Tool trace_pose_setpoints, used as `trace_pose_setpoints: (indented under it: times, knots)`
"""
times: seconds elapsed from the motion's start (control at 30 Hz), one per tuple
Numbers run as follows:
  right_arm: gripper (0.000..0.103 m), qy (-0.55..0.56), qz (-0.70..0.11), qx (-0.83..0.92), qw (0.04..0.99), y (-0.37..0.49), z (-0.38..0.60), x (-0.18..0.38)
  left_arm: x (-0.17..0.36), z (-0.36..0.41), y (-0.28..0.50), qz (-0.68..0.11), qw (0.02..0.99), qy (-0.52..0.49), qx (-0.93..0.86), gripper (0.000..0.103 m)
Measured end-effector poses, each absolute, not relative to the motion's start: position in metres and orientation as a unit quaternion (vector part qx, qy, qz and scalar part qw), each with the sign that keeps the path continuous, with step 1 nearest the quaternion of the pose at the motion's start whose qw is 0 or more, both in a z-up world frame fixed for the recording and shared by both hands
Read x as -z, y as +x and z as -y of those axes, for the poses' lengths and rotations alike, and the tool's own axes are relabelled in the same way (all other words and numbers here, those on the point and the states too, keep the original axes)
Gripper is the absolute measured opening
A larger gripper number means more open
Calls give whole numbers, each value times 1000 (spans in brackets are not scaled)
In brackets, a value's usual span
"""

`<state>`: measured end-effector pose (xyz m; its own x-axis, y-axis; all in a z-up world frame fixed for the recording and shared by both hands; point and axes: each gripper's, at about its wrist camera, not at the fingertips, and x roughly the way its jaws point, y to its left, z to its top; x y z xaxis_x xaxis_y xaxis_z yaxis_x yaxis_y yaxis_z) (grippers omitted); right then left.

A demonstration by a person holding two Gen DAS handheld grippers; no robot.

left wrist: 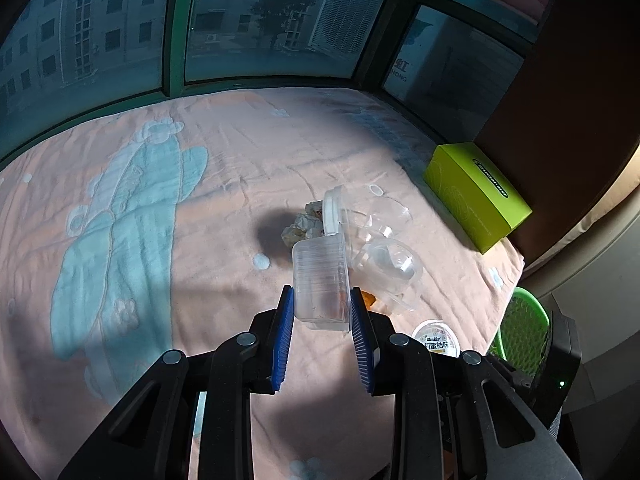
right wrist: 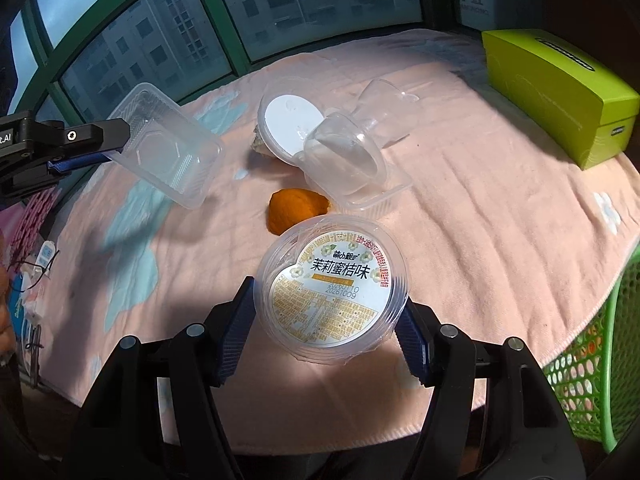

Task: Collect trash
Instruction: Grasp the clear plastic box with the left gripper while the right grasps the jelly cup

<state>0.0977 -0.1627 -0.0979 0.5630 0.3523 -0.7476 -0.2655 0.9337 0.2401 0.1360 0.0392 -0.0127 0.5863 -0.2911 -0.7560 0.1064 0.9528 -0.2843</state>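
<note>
The left gripper squeezes a clear plastic tray between its blue pads and holds it up over the pink blanket. The right gripper has its jaws around a round jelly cup, but I cannot tell if they pinch it. An orange peel lies just past the cup at 11 o'clock. A green basket stands at 3 o'clock.
</note>
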Motion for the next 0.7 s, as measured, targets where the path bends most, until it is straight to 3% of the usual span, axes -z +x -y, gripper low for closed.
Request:
trace_pose_setpoints:
  times: [0.7]
  knots:
    - [65, 120, -392, -9, 912, 29, 324, 74, -2, 112, 121, -445, 851, -51, 273, 27]
